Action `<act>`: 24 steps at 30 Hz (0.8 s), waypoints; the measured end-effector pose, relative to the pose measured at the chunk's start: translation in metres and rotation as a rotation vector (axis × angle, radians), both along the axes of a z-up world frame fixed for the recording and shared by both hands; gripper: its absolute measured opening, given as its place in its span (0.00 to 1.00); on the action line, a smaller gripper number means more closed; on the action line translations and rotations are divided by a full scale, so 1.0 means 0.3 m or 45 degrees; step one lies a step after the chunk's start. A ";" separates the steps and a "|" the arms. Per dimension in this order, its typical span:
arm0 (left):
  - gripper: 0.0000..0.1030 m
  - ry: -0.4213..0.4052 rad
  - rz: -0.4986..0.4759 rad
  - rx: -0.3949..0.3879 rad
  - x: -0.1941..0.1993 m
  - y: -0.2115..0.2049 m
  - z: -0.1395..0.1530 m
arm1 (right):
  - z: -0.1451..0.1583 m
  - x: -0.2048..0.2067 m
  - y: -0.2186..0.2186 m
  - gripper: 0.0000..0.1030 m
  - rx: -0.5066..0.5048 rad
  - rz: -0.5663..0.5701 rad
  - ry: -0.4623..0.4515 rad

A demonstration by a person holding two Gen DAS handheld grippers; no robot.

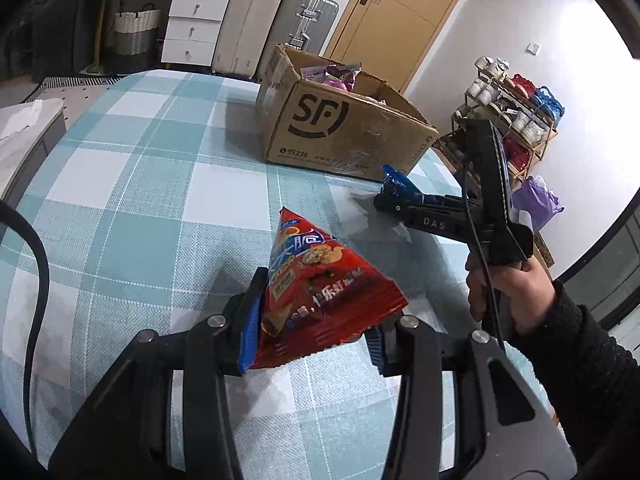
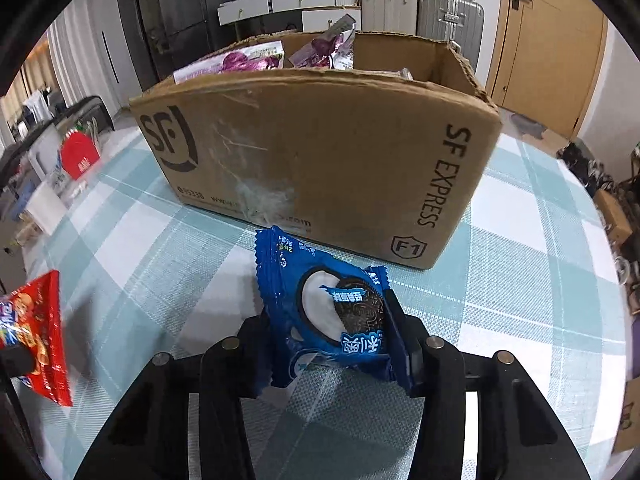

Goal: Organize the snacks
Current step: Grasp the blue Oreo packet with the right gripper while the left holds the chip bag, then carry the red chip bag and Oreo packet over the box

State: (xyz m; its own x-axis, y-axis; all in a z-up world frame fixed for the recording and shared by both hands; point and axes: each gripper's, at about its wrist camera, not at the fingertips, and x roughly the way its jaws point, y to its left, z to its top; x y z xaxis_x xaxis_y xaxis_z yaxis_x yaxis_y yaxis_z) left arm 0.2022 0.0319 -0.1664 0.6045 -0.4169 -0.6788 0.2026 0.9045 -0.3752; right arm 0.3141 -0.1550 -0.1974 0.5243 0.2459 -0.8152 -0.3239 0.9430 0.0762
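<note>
My left gripper (image 1: 312,344) squeezed the red snack bag (image 1: 320,284); my right gripper (image 2: 332,344) pinched the blue cookie packet (image 2: 332,308) (near the cardboard box (image 2: 320,152)).

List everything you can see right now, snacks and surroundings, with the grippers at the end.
Red snack packet: one, red, clamped in the left gripper above the table.
Blue cookie packet: one, blue, pinched in the right gripper, in front of the box.
Cardboard box: one, brown, open-topped, on the table.
Purple snack packets: several, purple and silver, inside the box.
Tablecloth: one, teal and white check, covering the table.
Suitcases: two, cream and silver, against the far wall.
Drawer unit: one, white, left of the suitcases.
Shoe rack: one, wooden, full of shoes, by the wall.
Left gripper: one, black with blue pads, shut on the red packet.
Right gripper: one, black, shut on the blue packet.
Hand: one, dark sleeve, gripping the right gripper's handle.
</note>
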 end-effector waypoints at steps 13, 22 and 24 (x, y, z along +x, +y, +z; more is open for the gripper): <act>0.39 -0.024 0.012 0.024 -0.067 0.009 0.077 | 0.143 -0.180 -0.070 0.39 0.321 0.020 -0.046; 0.39 -0.094 -0.025 0.007 -0.081 -0.008 0.225 | 0.396 -0.346 -0.088 0.39 0.487 0.067 -0.183; 0.39 -0.112 -0.031 0.014 -0.080 -0.010 0.263 | 0.465 -0.376 -0.071 0.39 0.534 0.072 -0.223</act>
